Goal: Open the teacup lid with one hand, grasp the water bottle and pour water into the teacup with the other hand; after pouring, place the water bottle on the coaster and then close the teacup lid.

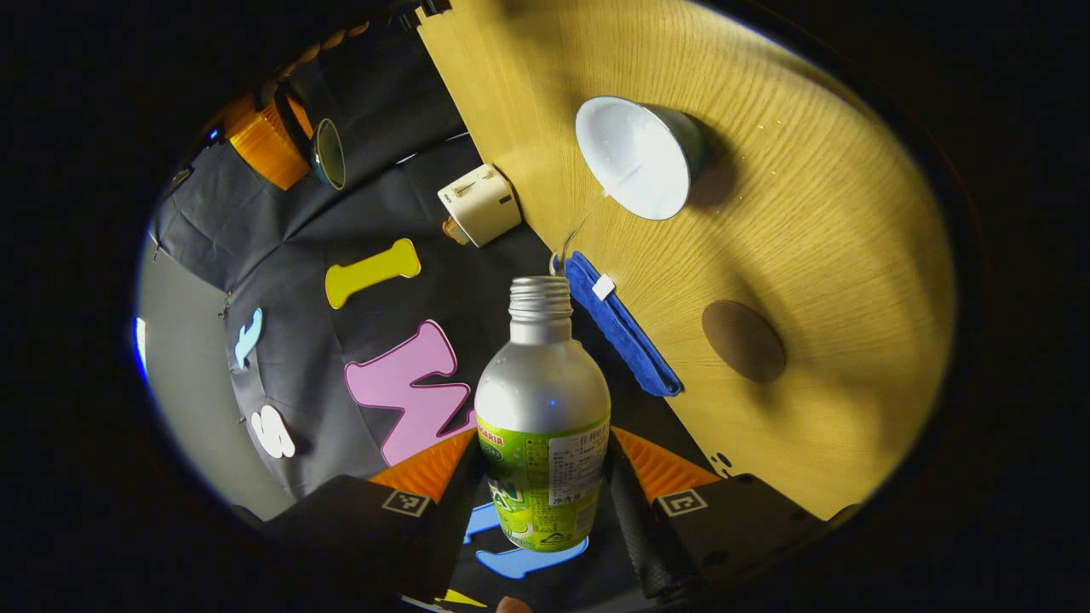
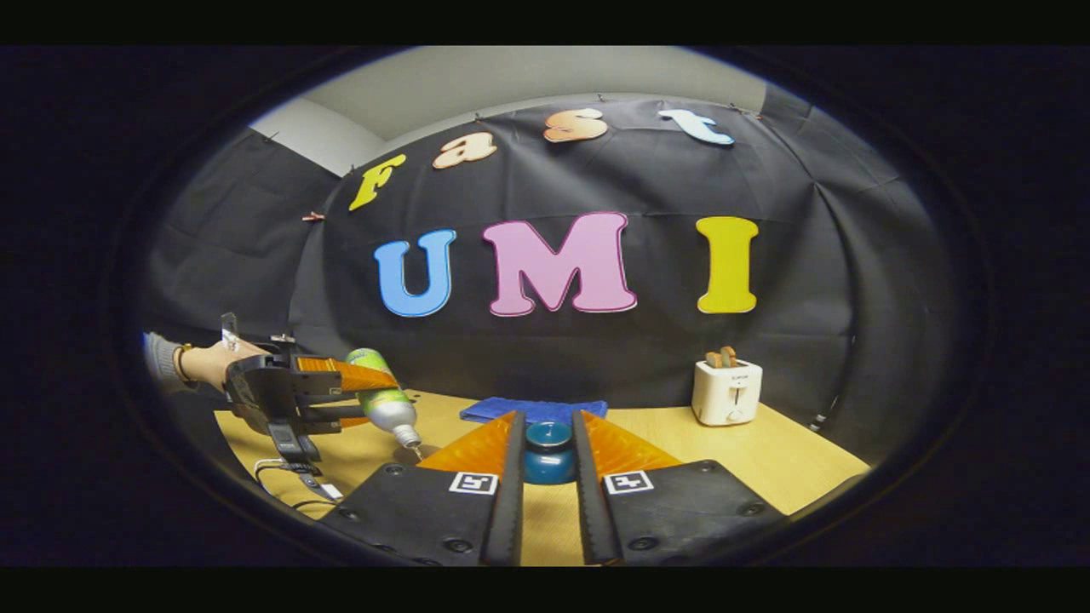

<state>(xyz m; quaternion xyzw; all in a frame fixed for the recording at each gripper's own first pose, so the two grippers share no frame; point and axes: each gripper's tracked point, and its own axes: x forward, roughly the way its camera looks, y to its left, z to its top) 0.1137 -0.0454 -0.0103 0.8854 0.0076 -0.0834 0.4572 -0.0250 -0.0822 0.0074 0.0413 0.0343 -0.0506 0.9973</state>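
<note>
Currently we log: left gripper (image 1: 545, 498) clamped on tilted water bottle (image 1: 542, 417), mouth toward open teacup (image 1: 634, 157); right gripper (image 2: 548, 464) pinching teacup lid (image 2: 548, 453); coaster (image 1: 743, 340) on bare wooden table (image 1: 834, 255); blue cloth (image 1: 622, 328), toaster (image 2: 726, 390) along far edge.

Teacup lid (image 2: 548, 453) between right gripper (image 2: 548, 477) jaws.

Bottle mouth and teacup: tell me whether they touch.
Apart. The left gripper view shows bare table between the bottle mouth and the teacup, joined by a thin stream.
</note>
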